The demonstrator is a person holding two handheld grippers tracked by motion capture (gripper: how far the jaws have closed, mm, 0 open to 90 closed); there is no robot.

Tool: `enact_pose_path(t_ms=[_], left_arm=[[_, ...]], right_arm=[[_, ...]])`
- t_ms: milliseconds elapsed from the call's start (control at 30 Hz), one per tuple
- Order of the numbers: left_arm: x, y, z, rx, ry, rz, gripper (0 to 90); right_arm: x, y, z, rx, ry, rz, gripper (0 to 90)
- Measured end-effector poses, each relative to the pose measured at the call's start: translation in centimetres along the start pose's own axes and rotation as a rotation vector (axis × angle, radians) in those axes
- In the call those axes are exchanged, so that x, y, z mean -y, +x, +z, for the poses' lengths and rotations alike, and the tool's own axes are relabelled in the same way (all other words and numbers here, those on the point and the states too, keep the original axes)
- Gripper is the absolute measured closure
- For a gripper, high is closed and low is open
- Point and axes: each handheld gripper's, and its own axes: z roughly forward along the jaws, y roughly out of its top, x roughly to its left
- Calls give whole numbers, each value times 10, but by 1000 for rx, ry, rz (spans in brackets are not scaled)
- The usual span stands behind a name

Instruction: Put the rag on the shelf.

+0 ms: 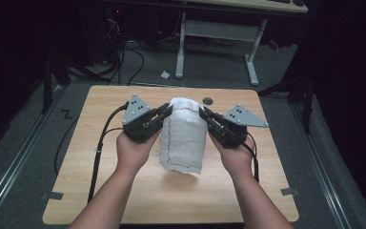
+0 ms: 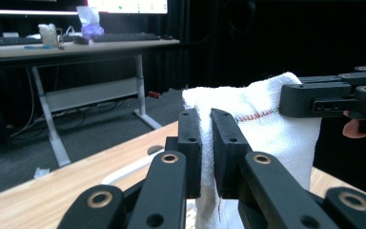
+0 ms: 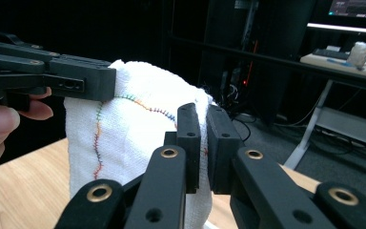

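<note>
- High view: a white cloth (image 1: 183, 134) hangs above the middle of the wooden table (image 1: 100, 167), held up by its two top corners; the left gripper (image 1: 164, 111) pinches the corner at about 10 o'clock, the right gripper (image 1: 204, 112) the corner at 2 o'clock; the lower edge dangles free at 6 o'clock, so a sharp outward pull could drag a corner loose.
- Left gripper view: the jaws are clenched on a thin fold of cloth (image 2: 267, 129); the bite looks close to the edge, so I judge it could slip out if the hands spread further; the other gripper (image 2: 333, 98) grips at 2 o'clock.
- Right gripper view: the jaws are likewise clamped on the cloth (image 3: 133, 129) near its stitched seam (image 3: 97, 138); uneven tension between the grips could twist it or drop it onto the table.
</note>
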Motion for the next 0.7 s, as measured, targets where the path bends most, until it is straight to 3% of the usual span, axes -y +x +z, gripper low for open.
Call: enact_pose_path(t_ms=[100,267,333,533,700], left_arm=[[-6,0,0,-1,-12,22,833],[-13,2,2,2,-34,21,833],[-14,4,4,-17,-31,35,833],[-20,20,14,-14,-24,29,834],[-34,30,23,-45,-14,32,835]], right_arm=[[-6,-2,-2,5,-14,3,860],[-16,-5,-5,11,-35,-6,860],[-20,-7,-4,10,-35,-3,860],[-30,-19,8,11,-17,18,861],[-40,-27,20,7,-14,33,861]])
